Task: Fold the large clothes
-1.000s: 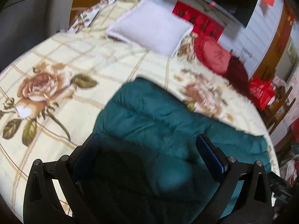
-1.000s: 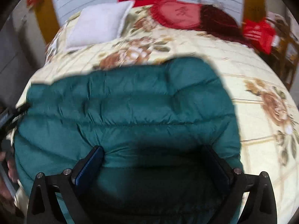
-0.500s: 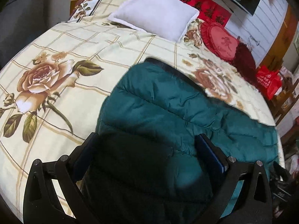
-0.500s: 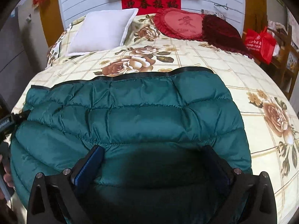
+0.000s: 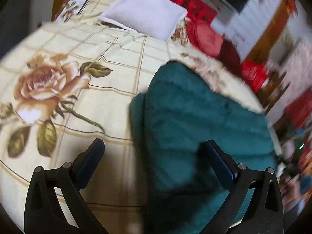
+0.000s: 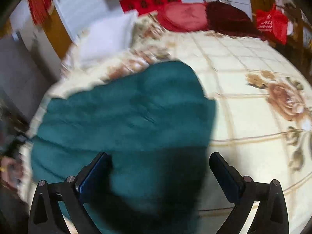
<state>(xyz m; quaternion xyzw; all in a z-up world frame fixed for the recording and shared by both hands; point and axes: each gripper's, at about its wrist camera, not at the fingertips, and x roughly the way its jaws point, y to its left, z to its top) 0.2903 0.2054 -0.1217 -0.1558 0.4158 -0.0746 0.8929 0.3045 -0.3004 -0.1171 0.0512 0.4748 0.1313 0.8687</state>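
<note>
A teal quilted puffer jacket lies folded on a bed with a cream rose-print cover. My left gripper is open above the jacket's left edge, its left finger over bare bedcover and its right finger over the jacket. In the right wrist view the jacket fills the left and middle. My right gripper is open over the jacket's right edge, its right finger above the bedcover. Neither gripper holds anything. Both views are blurred by motion.
A white pillow, a red round cushion and a dark red cushion lie at the head of the bed. A red bag and wooden furniture stand at the right side. A hand shows at the left edge.
Both grippers have swung outward: the left one toward the jacket's left edge, the right one toward its right edge. The jacket lies where it was. Both stay open.
</note>
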